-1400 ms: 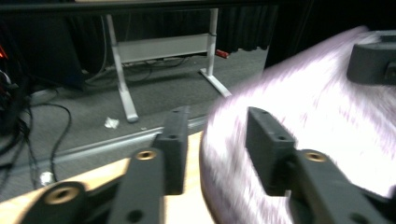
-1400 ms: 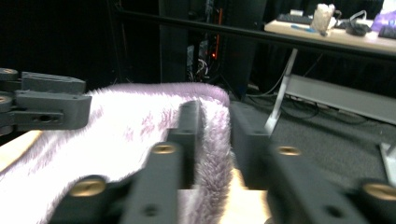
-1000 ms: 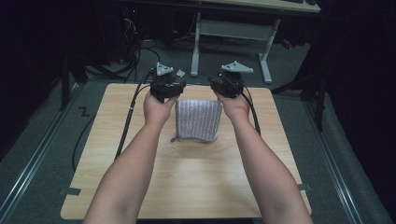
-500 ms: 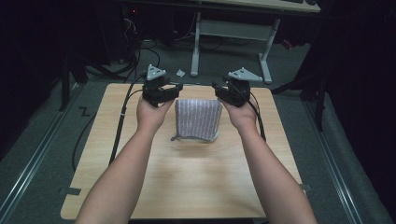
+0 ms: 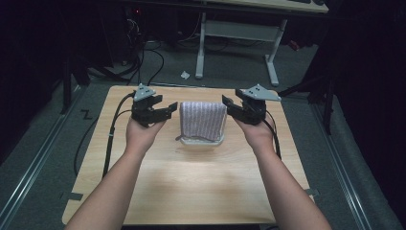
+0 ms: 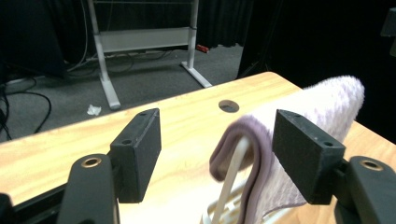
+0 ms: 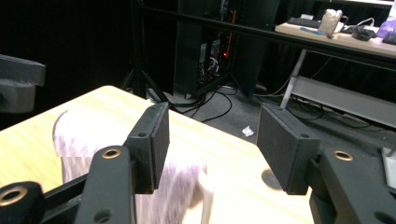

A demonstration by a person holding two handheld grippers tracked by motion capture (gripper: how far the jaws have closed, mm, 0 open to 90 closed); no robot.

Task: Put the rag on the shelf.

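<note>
On the light wooden table [image 5: 191, 191], centre-back, a pale lilac ribbed cloth [image 5: 203, 119] hangs folded over a small white plastic rack [image 5: 201, 141]. Both hands sit either side of it w/ black two-jaw grippers. Left gripper [image 5: 165, 109] is just beside the cloth's left edge, right gripper [image 5: 229, 106] just beside its right edge; neither touches it in the high view.

Left gripper view: jaws wide apart, have just been opening, nothing clamped; the cloth's folded edge [image 6: 261, 154] and the white rack post [image 6: 231, 182] show between and beyond them, pads not pressing. Right gripper view: jaws also wide, just been opening, gap empty; blurred cloth [image 7: 88, 140] lies off behind the left-hand jaw.

Judged step: letting go after draping the cloth, pulling both hands clear.

To do it well:
- Keep jaws fully spread until well apart from the fabric, so no pad snags a rib & drags it off.
- Move each hand straight outward, level, away from the rack; don't sweep across the top fold.
- Mind the left gripper esp.: the rack post sits close to its far jaw, a bump could tip the light rack.
- Check the drape looks even front/back before leaving; far side is hidden, can't tell.
- Watch trailing cables [image 5: 111, 139] near the table edge.
</note>
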